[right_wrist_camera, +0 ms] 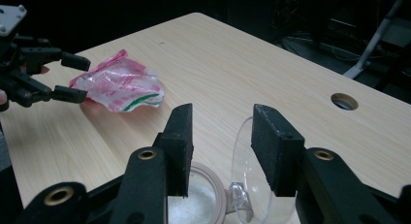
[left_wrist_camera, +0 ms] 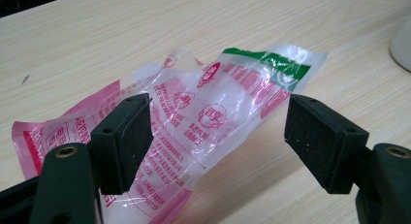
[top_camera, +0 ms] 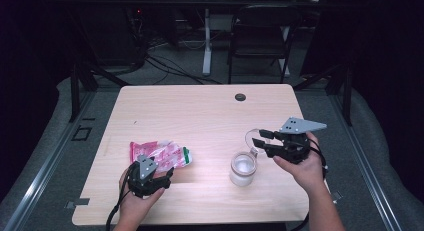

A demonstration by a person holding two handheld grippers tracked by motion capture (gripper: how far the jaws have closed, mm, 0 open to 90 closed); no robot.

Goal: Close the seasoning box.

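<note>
A pale wooden bench is seen from above, with a person's two forearms coming in from the near edge, each hand holding a black gripper.

At the left lies a crumpled clear plastic packet printed in pink and red, flat on the bench near its front left part. Its long axis runs left to right across the bench, the pink end toward the left and a green-striped end pointing right, toward the jar. The left gripper sits just in front of the packet, aimed away from the person. In the left gripper view its fingers stand wide apart over the packet's near edge, the pads not pressing on it.

Further right, near the front of the bench, stands a small clear jar, upright, with a white powder inside. Its hinged clear lid is swung open and stands up behind the rim. The right gripper reaches in from the right, pointing left. In the right gripper view its fingers straddle the raised lid, partly closed; I cannot tell whether the pads touch it.

A small round hole sits near the bench's far edge.
</note>
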